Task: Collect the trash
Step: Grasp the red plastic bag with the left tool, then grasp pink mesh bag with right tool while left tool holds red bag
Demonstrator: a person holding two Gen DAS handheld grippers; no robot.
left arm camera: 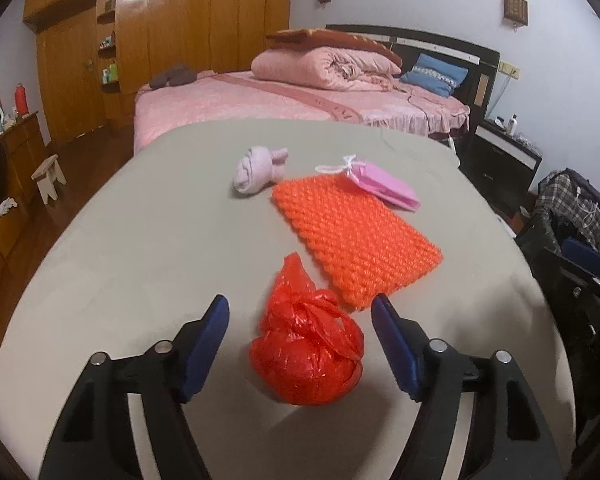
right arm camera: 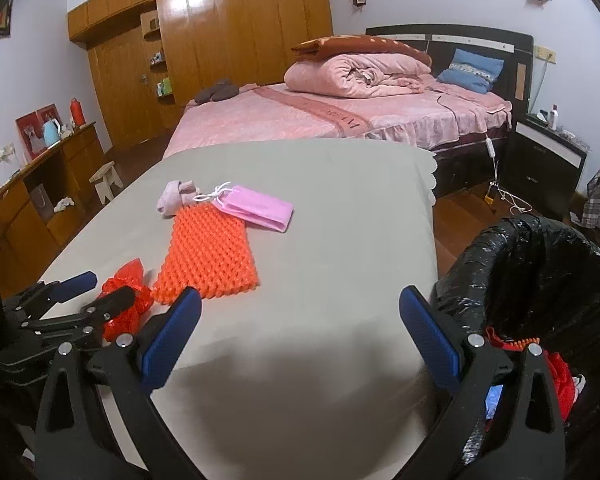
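The left gripper [left arm camera: 300, 312] stands open around the knotted red bag [left arm camera: 308, 356] on the table [left arm camera: 140, 248]; it should close squarely on the bulge. The right gripper [right arm camera: 300, 304] hangs open, empty.

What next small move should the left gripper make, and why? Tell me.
Probably close the left gripper on the knotted red plastic bag: the bag sits on the table between its open blue pads, not yet pinched. The black-lined bin waits at the table's right.

honestly nothing readable anywhere; the band [right arm camera: 342, 118] across the pink bedspread [right arm camera: 260, 124] has lettering on it, too blurry to make out
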